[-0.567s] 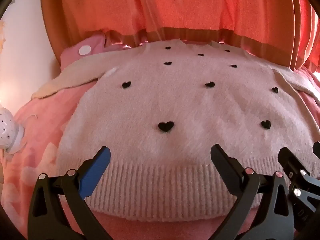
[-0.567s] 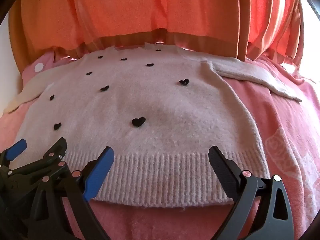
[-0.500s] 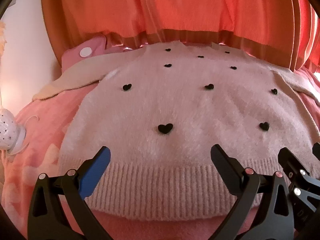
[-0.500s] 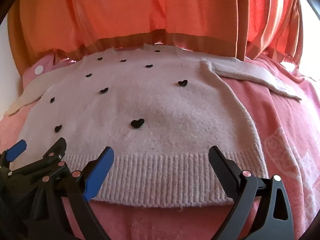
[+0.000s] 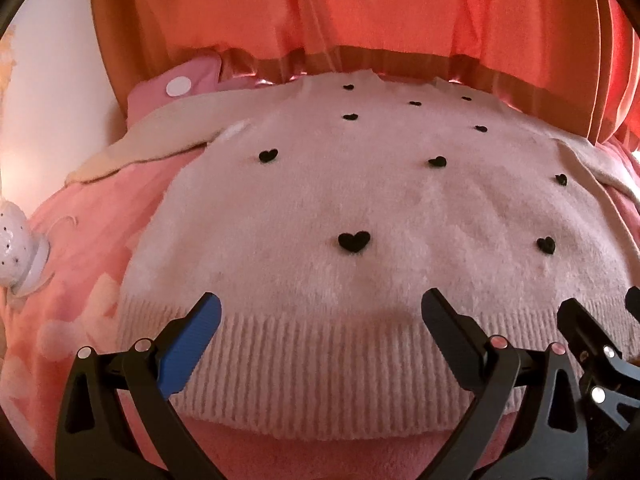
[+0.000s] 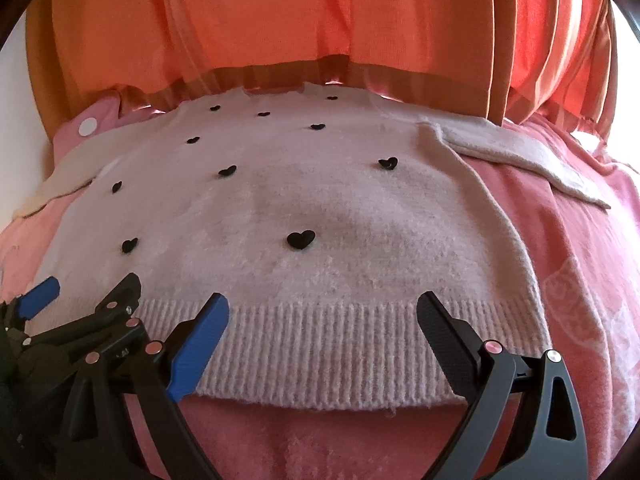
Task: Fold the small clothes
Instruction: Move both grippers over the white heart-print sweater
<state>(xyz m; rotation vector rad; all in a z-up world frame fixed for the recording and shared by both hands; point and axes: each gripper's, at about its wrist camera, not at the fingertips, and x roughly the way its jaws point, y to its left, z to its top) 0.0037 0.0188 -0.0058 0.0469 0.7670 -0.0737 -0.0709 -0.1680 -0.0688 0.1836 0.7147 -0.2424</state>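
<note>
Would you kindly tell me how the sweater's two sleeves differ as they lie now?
The left sleeve runs to a pink dotted pillow; the right sleeve runs toward the bright window side. The left sleeve's cuff looks yellower, the right sleeve's paler. Both lie flat, spread outward on the pink blanket.

From where I stand there is hardly any writing to read. The only lettering is a few small pale marks stamped on the black body of the left tongs [image 6: 80,300], seen at the lower left of the right wrist view, too small and blurred to make out. The little sweater [image 5: 360,220] carries black hearts, no words.
</note>
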